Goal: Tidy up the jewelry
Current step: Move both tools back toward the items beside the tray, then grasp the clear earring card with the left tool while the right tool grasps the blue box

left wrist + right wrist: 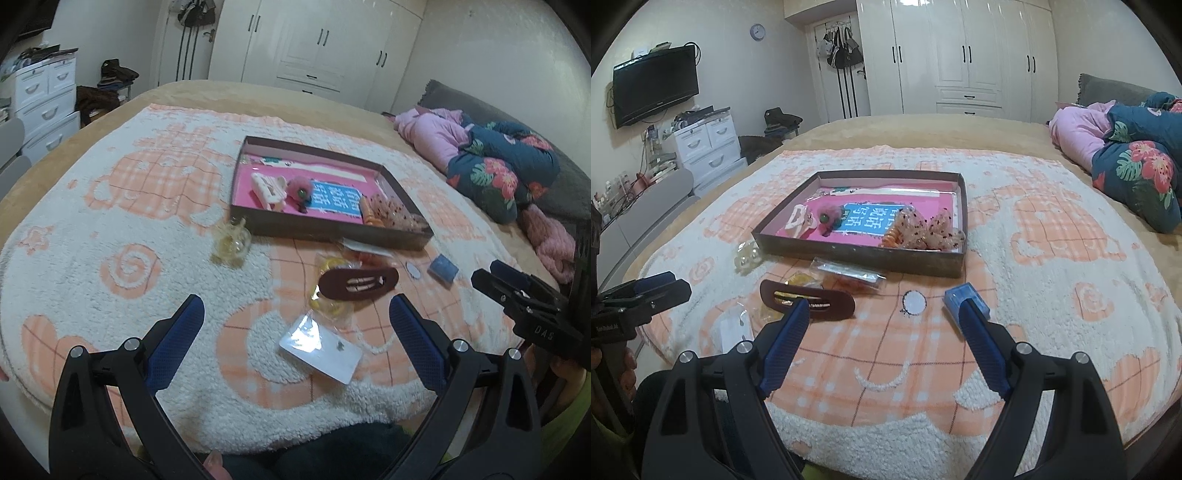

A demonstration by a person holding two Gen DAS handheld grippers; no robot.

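Two grippers, left gripper and right gripper, jaws spread and holding nothing; we'd pinch the brown hair clip sideways, then carry it to the tray at 12 o'clock.

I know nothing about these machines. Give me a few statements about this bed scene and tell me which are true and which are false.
1. Both sets of tongs, left and right, are open and empty. True.
2. The dark brown hair clip lies inside the box. False: it lies on the blanket, in front of the box.
3. The box holds several items on a pink lining. True.
4. The small blue box is gripped by the right tongs. False: it rests on the blanket by one finger, ungripped.
5. The white card lies on the blanket near the left tongs. True.
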